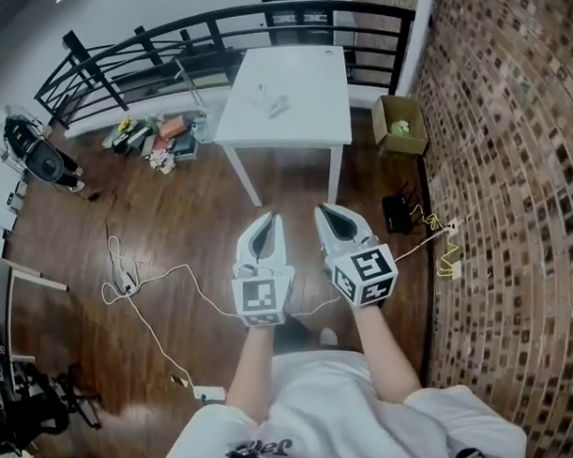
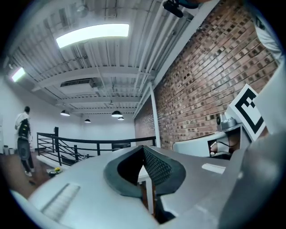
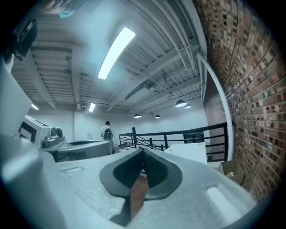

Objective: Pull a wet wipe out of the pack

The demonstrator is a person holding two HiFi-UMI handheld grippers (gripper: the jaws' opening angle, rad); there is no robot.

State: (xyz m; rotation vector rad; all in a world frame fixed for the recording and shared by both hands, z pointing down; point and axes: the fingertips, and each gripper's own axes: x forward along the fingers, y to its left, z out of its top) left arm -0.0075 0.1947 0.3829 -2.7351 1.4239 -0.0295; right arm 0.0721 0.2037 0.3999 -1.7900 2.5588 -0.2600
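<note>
My left gripper (image 1: 266,220), a grey two-jaw tool with a square-marker cube at its back, points level toward the white square table (image 1: 306,119), well short of its near edge. In the left gripper view its ribbed dark pads (image 2: 156,166) meet at the tips with nothing between them, so it is closed and empty.

On the table top, toward its left half, lies a small pale object (image 1: 278,105). That may be the wet-wipe pack, though it is too small for me to be sure. Nothing touches it.

My right gripper (image 1: 326,213), the same grey kind, sits just beside the left one and also well short of the table. Its jaws are pressed together on nothing.

So I judge the task not begun: no pack is held and no wipe is showing. I have yet to get both grippers to the table, steady the pack with one, pinch the top wipe with the other, and draw it out.
</note>
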